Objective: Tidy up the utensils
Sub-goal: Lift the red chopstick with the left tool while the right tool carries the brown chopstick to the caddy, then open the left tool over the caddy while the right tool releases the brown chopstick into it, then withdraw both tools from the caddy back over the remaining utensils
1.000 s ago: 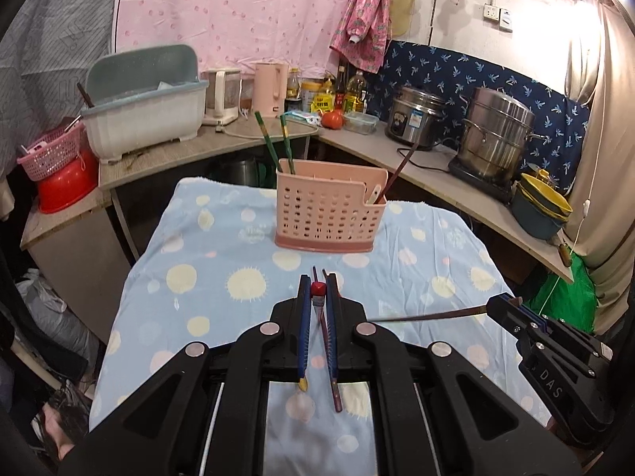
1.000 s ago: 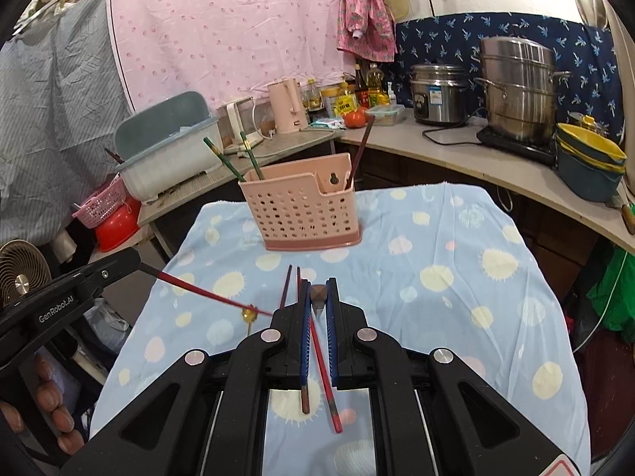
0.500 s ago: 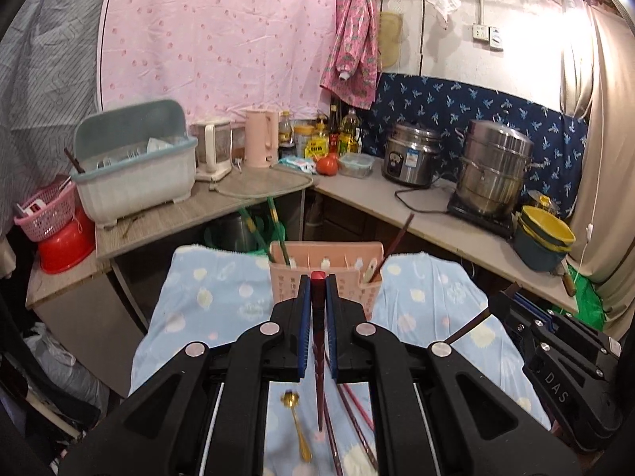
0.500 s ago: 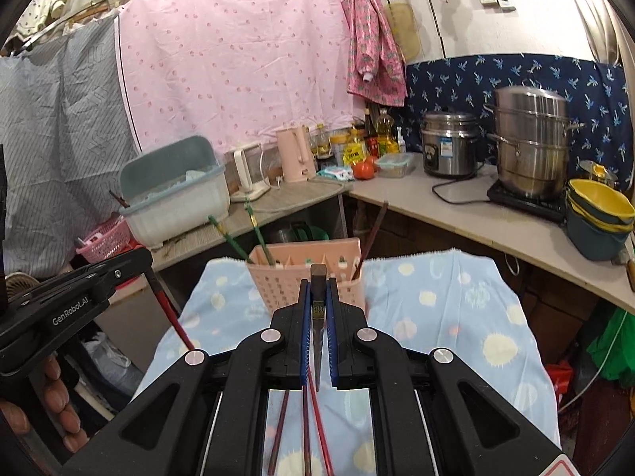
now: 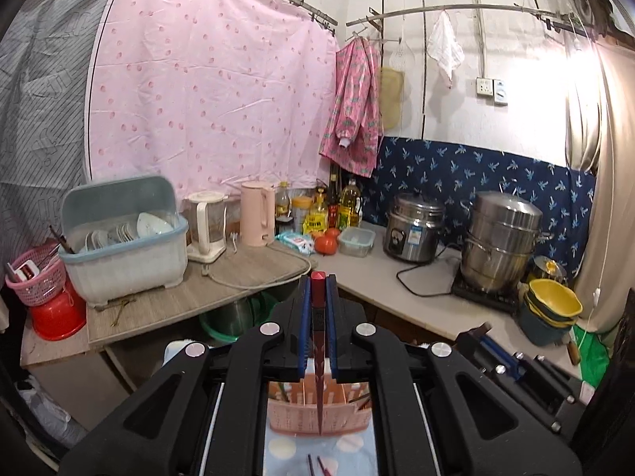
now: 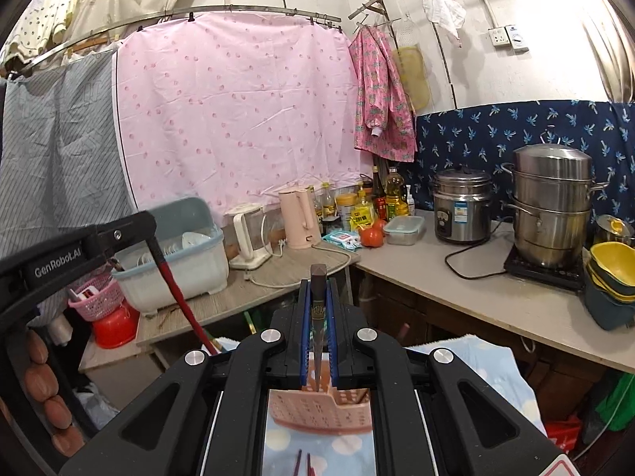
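My left gripper (image 5: 317, 289) is shut on a red chopstick (image 5: 318, 377) that hangs point down over the pink utensil basket (image 5: 317, 416). My right gripper (image 6: 318, 289) is shut on a dark brown chopstick (image 6: 317, 341) that hangs point down over the same basket (image 6: 317, 412). The left gripper (image 6: 131, 230) with its red chopstick (image 6: 178, 297) also shows at the left of the right wrist view. The right gripper's body (image 5: 512, 361) shows at the lower right of the left wrist view. More chopsticks (image 5: 317, 466) lie on the spotted blue cloth (image 6: 484, 361) below the basket.
A counter (image 5: 198, 293) behind the table holds a dish rack (image 5: 123, 238), kettles, bottles, a rice cooker (image 5: 414, 228) and a steel steamer pot (image 5: 500, 242). Stacked bowls (image 5: 551, 309) sit at the right. A pink basket (image 5: 35, 277) and red basin are at the left.
Both grippers have lifted up from the cloth and tilted so that their chopsticks point down over the basket. The table and basket have dropped to the bottom of both views.
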`<state>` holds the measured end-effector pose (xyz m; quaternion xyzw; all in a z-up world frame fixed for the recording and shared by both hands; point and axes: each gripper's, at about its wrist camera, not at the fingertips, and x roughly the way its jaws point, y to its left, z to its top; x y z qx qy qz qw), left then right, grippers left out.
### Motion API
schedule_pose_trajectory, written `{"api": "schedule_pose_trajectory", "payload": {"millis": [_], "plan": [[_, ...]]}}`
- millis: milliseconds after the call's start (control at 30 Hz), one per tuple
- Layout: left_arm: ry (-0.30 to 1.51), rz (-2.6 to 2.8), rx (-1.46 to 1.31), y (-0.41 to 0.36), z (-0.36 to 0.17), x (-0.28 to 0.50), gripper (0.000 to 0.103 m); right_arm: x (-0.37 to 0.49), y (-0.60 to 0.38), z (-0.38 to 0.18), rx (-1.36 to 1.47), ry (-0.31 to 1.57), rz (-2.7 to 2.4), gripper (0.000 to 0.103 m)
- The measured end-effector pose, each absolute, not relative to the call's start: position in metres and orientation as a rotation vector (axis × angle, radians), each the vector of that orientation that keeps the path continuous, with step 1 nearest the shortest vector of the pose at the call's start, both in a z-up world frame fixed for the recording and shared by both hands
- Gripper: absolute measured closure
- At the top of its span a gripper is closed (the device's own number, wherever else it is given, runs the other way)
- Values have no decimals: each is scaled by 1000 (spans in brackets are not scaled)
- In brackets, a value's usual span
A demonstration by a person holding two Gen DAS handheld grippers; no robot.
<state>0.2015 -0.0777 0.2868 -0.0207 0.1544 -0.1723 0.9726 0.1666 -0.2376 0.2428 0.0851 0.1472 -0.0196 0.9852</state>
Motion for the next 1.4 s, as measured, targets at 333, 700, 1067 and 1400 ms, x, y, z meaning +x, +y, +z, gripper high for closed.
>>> {"api": "schedule_pose_trajectory", "payload": {"millis": [333,700,1067,1400], "plan": [[318,-353,-70,-93,245,264,96,230,-235,196,196,381,-23,96],[438,-311,-55,-96,182,283,70,242,-243,148,236,460,-58,67],[455,-282,-50,-86,179,254,60,207,-237,154,230,437,-69,58],[515,-305,-66,-73,160,208,60,162,-225,146,243,468,-59,58]]}}
